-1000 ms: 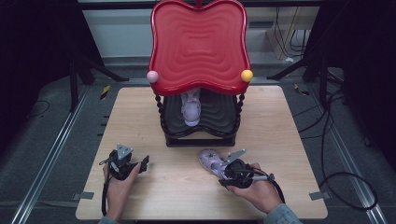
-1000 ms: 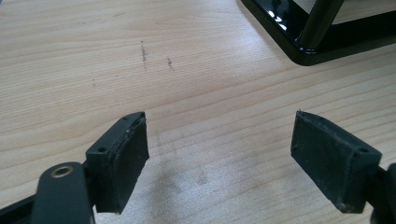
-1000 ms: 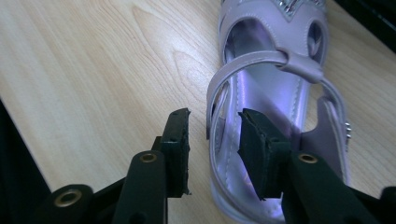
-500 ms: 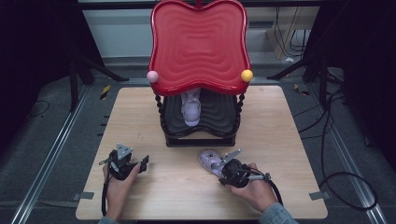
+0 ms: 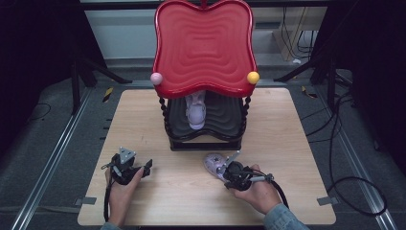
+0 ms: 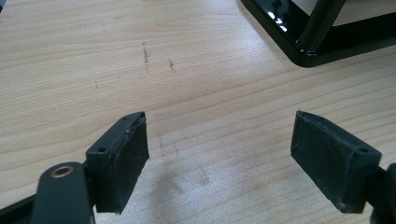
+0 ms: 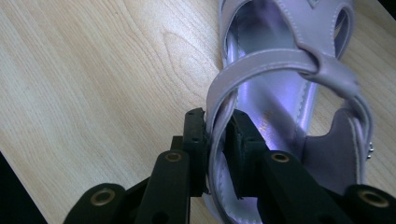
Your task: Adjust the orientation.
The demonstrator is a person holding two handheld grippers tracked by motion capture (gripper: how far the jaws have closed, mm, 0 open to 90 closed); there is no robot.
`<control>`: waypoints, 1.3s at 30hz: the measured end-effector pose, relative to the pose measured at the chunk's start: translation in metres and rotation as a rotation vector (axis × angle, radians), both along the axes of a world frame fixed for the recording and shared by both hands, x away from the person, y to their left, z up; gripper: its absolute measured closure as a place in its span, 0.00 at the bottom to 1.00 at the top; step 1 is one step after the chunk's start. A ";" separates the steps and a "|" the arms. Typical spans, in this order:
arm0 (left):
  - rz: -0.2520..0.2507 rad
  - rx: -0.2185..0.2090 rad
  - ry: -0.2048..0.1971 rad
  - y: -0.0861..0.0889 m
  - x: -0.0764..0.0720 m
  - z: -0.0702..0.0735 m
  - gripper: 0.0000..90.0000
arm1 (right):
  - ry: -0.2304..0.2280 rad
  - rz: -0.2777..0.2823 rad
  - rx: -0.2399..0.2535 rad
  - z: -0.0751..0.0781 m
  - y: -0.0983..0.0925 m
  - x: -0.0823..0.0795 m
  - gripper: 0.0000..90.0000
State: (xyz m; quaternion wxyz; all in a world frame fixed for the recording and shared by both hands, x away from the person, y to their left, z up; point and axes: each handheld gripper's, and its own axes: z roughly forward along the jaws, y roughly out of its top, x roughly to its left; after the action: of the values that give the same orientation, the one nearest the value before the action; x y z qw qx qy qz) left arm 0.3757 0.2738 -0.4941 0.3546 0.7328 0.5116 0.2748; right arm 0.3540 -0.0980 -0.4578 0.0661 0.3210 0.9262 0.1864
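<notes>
From above, my right gripper (image 5: 224, 168) sits at five o'clock on the pale wooden table (image 5: 297, 143), at the lilac sandal (image 5: 214, 163) before the glossy red rippled shelf (image 5: 203, 45); a second shoe (image 5: 196, 112) lies beneath. My left gripper (image 5: 143, 167) waits at seven.

Left gripper view: rubbery black pads (image 6: 126, 161) spread over bare grain.

Right gripper view: my jaws have just been closing and pinch the sandal's smooth stitched strap (image 7: 217, 121).

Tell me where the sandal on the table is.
In the high view the sandal lies on the table right of centre, just in front of the rack, its strap pinched in the right gripper.
</notes>
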 end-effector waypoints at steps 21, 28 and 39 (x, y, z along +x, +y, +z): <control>0.000 0.004 0.010 0.000 0.001 -0.002 0.16 | 0.000 -0.021 0.294 0.027 -0.029 -0.004 0.96; -0.007 0.009 0.014 -0.001 0.002 -0.003 0.12 | -0.027 -0.034 0.398 0.038 -0.032 -0.011 0.96; -0.018 0.009 0.016 -0.001 0.002 -0.005 0.08 | -0.119 -0.045 0.478 0.063 -0.032 -0.013 0.96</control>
State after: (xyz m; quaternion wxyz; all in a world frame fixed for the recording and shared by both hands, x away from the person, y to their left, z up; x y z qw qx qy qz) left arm 0.3778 0.2727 -0.4992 0.3497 0.7413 0.5063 0.2680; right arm 0.3408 -0.1301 -0.3949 0.0470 0.3364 0.8429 0.4174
